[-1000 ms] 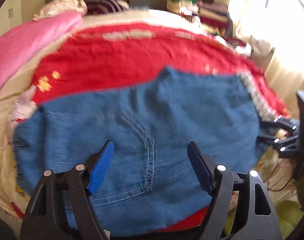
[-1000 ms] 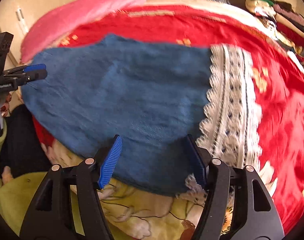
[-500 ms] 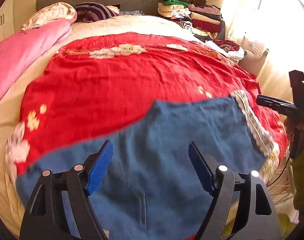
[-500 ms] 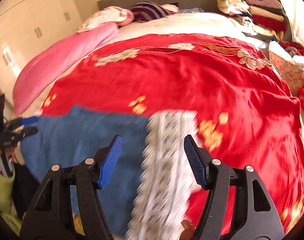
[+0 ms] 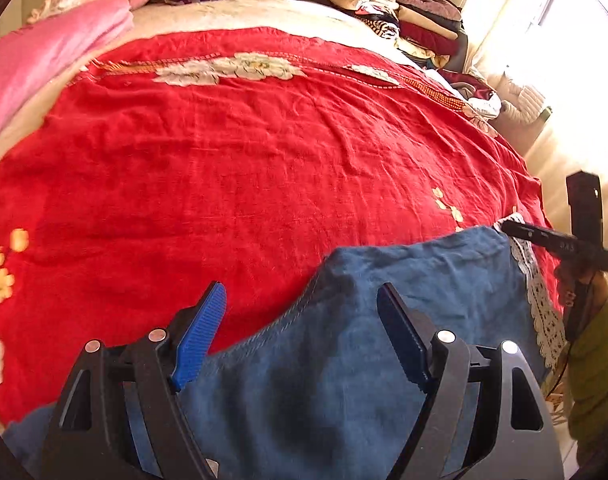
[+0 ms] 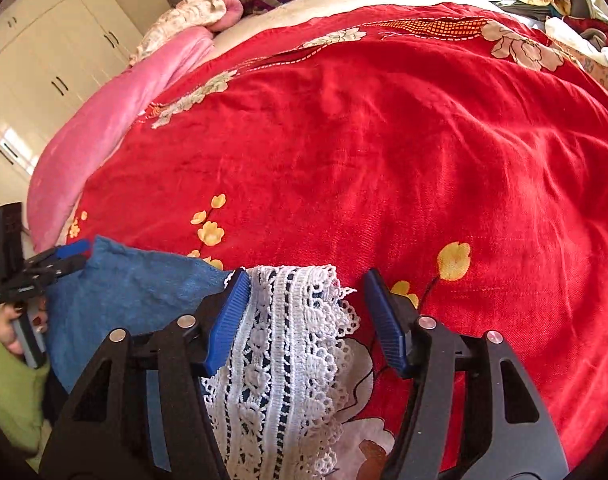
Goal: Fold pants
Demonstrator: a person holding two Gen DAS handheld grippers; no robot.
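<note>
Blue denim pants (image 5: 343, 380) with a white lace hem (image 6: 288, 340) lie flat along the near edge of a red bedspread (image 5: 244, 160). My left gripper (image 5: 302, 300) hovers open over the pants' upper edge, and its pads touch nothing. My right gripper (image 6: 304, 284) straddles the lace hem, with its jaws closing. The left pad is at the lace's edge and the right pad stands off it. From the left wrist view the right gripper (image 5: 515, 232) shows side-on at the hem's corner. In the right wrist view the left gripper (image 6: 80, 254) sits at the far corner of the pants (image 6: 136, 292).
A pink blanket (image 5: 44, 52) runs along the bed's left side, with pillows behind it. Folded clothes (image 5: 403, 12) are stacked at the far right by a bright window. A white wardrobe (image 6: 44, 60) stands to the left. A green sleeve (image 6: 8, 384) holds the left gripper.
Both grippers have drawn back toward the near edge, so the pants sit lower in both views. The right gripper slid along to the lace hem and its jaws narrowed.
</note>
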